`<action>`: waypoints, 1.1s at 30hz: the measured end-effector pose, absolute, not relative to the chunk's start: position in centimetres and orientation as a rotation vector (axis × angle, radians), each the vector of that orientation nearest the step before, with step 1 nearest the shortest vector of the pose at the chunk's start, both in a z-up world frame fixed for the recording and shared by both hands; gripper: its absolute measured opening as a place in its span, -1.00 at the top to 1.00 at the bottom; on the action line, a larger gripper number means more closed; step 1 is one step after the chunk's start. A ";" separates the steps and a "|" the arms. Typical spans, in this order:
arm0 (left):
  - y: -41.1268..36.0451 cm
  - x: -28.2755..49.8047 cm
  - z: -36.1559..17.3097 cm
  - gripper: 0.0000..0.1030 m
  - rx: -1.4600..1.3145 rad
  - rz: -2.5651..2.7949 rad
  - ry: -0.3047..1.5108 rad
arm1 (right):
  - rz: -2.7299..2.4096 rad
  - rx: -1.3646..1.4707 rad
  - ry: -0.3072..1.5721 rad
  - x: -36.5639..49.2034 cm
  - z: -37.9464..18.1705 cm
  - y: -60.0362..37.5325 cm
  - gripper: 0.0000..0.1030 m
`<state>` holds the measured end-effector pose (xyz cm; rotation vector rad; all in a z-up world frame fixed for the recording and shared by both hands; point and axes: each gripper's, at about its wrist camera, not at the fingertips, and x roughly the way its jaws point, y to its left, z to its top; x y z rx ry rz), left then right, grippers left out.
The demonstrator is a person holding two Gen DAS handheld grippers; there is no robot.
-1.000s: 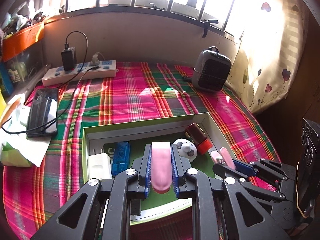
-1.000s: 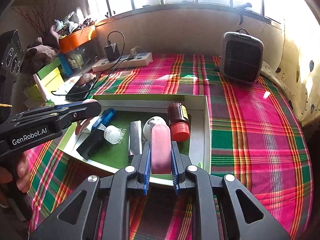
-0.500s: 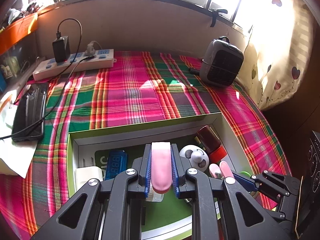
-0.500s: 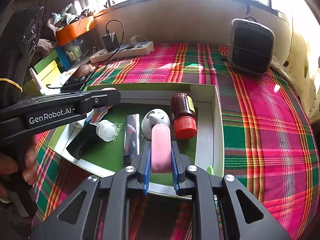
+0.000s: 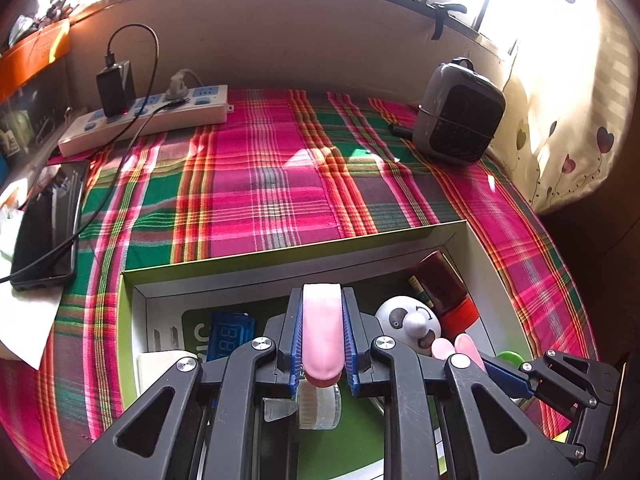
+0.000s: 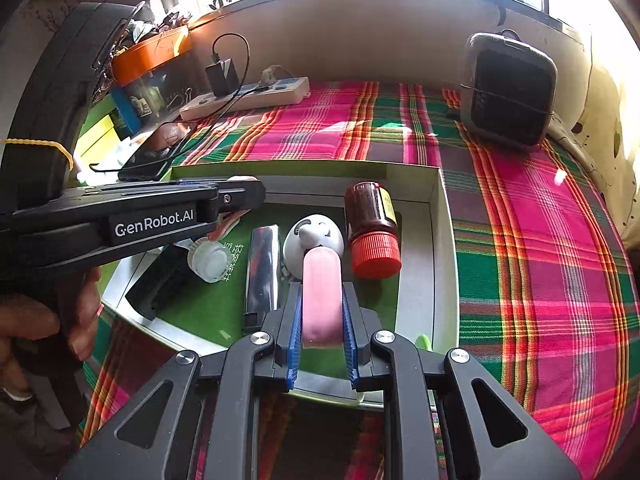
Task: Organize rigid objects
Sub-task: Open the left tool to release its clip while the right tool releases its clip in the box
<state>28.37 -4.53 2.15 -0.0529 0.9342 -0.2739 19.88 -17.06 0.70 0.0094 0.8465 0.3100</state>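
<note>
Both black two-finger grippers, left [image 5: 322, 336] and right [image 6: 322, 312], are hovering with their pink-padded fingers pressed together on nothing over the shallow green-floored cardboard box [image 6: 444, 240] on the plaid cloth, which is holding one red-capped brown bottle [image 6: 372, 226], one white panda-faced gadget [image 6: 316, 236], one silver lighter [image 6: 262, 268] (upright grey heater [image 6: 508, 88] standing well behind).

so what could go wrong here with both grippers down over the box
Both sets of jaws are shut, so neither the left gripper nor the right gripper can pick anything yet. They hang close together over the crowded box and might collide, or knock the brown bottle or panda toy.
</note>
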 end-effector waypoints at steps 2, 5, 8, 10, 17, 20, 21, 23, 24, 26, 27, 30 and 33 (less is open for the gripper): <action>-4.6 28.5 2.0 0.67 -0.048 -0.272 0.937 | 0.309 0.006 0.846 19.9 0.7 -17.0 0.63; -4.7 28.6 1.8 0.67 -0.046 -0.270 0.943 | 0.306 -0.005 0.846 20.0 0.6 -16.9 0.63; -4.7 28.7 1.6 0.67 -0.045 -0.270 0.948 | 0.307 -0.014 0.851 19.9 0.7 -16.8 0.63; -4.7 28.8 1.4 0.67 -0.044 -0.270 0.951 | 0.307 -0.018 0.854 19.9 0.7 -16.8 0.63; -4.7 28.9 1.1 0.67 -0.047 -0.265 0.961 | 0.304 -0.031 0.856 20.0 0.6 -16.7 0.63; -4.7 29.0 1.0 0.67 -0.053 -0.262 0.968 | 0.302 -0.037 0.857 20.1 0.6 -16.6 0.63; -4.7 29.0 0.9 0.67 -0.052 -0.259 0.971 | 0.300 -0.037 0.857 20.1 0.6 -16.6 0.63; -4.8 29.0 1.0 0.67 -0.043 -0.259 0.967 | 0.299 -0.040 0.858 20.1 0.6 -16.6 0.63; -4.9 29.0 0.9 0.67 -0.043 -0.259 0.968 | 0.298 -0.041 0.857 20.1 0.6 -16.6 0.63; -4.8 29.0 0.9 0.67 -0.049 -0.258 0.970 | 0.299 -0.040 0.858 20.1 0.6 -16.6 0.63; -4.8 29.0 0.9 0.66 -0.049 -0.257 0.971 | 0.298 -0.040 0.858 20.1 0.6 -16.6 0.63; -4.8 28.9 1.0 0.62 -0.044 -0.259 0.970 | 0.300 -0.037 0.858 20.1 0.5 -16.7 0.63; -4.7 28.8 1.0 0.56 -0.045 -0.253 0.972 | 0.300 -0.036 0.858 20.1 0.5 -16.7 0.63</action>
